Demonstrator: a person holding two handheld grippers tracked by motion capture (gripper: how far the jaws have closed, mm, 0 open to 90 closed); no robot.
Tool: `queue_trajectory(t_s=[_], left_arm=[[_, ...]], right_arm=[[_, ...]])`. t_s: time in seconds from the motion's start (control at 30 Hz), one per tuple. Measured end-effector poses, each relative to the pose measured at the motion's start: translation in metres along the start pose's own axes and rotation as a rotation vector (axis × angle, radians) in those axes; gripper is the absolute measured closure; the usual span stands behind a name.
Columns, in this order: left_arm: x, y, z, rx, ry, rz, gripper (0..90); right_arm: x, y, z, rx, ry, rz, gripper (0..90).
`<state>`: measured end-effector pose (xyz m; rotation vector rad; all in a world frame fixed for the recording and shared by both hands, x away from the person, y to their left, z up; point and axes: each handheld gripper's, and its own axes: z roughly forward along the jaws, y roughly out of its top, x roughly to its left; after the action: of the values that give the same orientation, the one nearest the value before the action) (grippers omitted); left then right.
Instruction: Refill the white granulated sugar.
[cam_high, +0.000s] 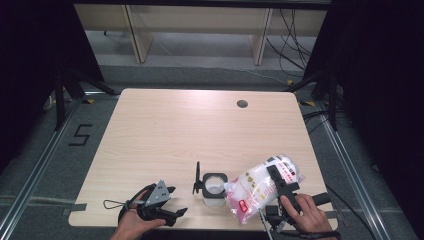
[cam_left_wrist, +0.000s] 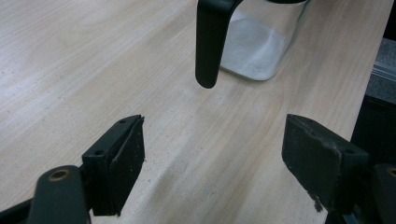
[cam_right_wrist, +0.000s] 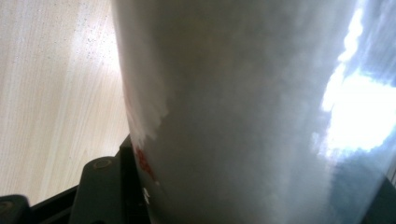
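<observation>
Desk: a pale wood-grain desk (cam_high: 165, 130) with rounded corners and a small round cable hole (cam_high: 242, 104) near its far right edge; most of its top is bare, and the things sit along the near edge.

Bag: a clear plastic bag of white grains with red print (cam_high: 260, 187), tilted, its upper end toward the far right and its lower corner pointing left at the mouth of the jar; in the right gripper view its white bulk (cam_right_wrist: 243, 121) stands just in front of the camera, with a strip of red print at its left edge.

Right gripper: the black right gripper (cam_high: 282, 186), held in a hand (cam_high: 310, 215) at the near right edge of the desk, clasps the bag around its middle, the jaws spread fairly wide by the bag's thickness.

Left gripper: the black left gripper (cam_high: 170, 216), with a grey three-cornered plate on top, lies low at the near left of the desk in the other hand (cam_high: 131, 226); its jaws stand wide apart with nothing between them, bare desk under them (cam_left_wrist: 212, 154), and they point toward the jar.

Jar: a small square clear glass jar with a black rim (cam_high: 214, 189), upright at the near centre of the desk, between the two grippers; a layer of white grains (cam_left_wrist: 254, 53) lies in its bottom.

Lid: a black lid (cam_high: 198, 179) stands flipped up at the left side of the jar; in the left gripper view a black part (cam_left_wrist: 208, 44) hangs down in front of the glass.
</observation>
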<state>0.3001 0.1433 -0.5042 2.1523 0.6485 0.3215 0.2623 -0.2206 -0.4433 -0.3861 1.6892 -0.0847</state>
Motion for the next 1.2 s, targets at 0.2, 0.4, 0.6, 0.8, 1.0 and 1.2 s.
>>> queue_trajectory(t_s=[0.2,0.4,0.6,0.8,1.0,1.2], left_arm=[[0.0004,0.0001,-0.0002,0.001,0.000,0.007,20.8],[-0.0004,-0.0002,-0.0001,0.001,0.002,-0.009,20.8],[-0.0007,-0.0003,0.0001,0.001,-0.002,-0.015,20.8],[-0.0006,-0.0002,0.0000,0.000,-0.001,-0.013,20.8],[0.0007,0.0006,-0.0011,0.014,-0.012,-0.002,20.8],[-0.0004,0.0000,-0.0001,0.003,-0.003,-0.014,20.8]], right_arm=[[0.0001,0.0002,-0.0002,-0.002,0.000,0.003,38.7],[-0.0004,0.0002,-0.0004,-0.002,-0.001,0.001,38.7],[0.0041,-0.0005,-0.0015,0.016,0.004,0.051,38.7],[0.0024,-0.0018,0.0030,-0.045,-0.053,0.003,38.7],[0.0033,-0.0018,0.0016,-0.027,-0.051,0.014,38.7],[0.0024,-0.0018,0.0018,-0.030,-0.054,0.005,38.7]])
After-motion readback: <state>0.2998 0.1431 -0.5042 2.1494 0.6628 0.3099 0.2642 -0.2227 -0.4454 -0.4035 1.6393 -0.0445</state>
